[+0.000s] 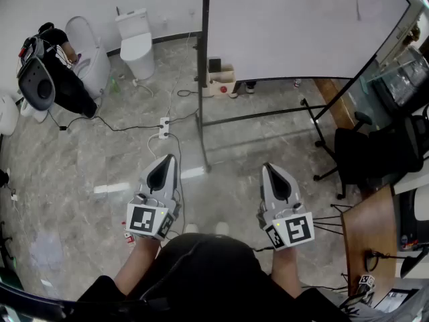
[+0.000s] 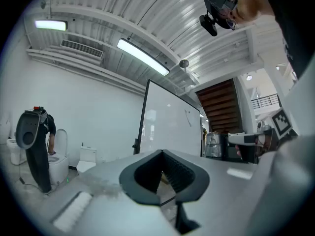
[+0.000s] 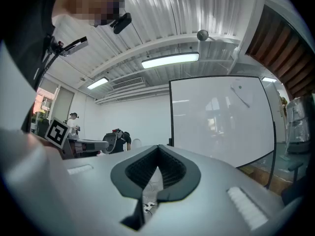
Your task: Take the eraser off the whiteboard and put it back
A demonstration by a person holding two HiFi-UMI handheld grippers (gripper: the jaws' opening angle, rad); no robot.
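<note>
Jaws shut and empty on both the left gripper point(image 1: 166, 161) and right gripper point(image 1: 270, 170), facing the whiteboard point(image 1: 295, 25) well ahead, nearer the right one; its eraser is too small to pick out.

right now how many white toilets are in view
2. One white ceramic toilet stands by the wall left of the large whiteboard; the other, lid raised, is further left beside a person in black. White shapes at the left edge may be more.
</note>
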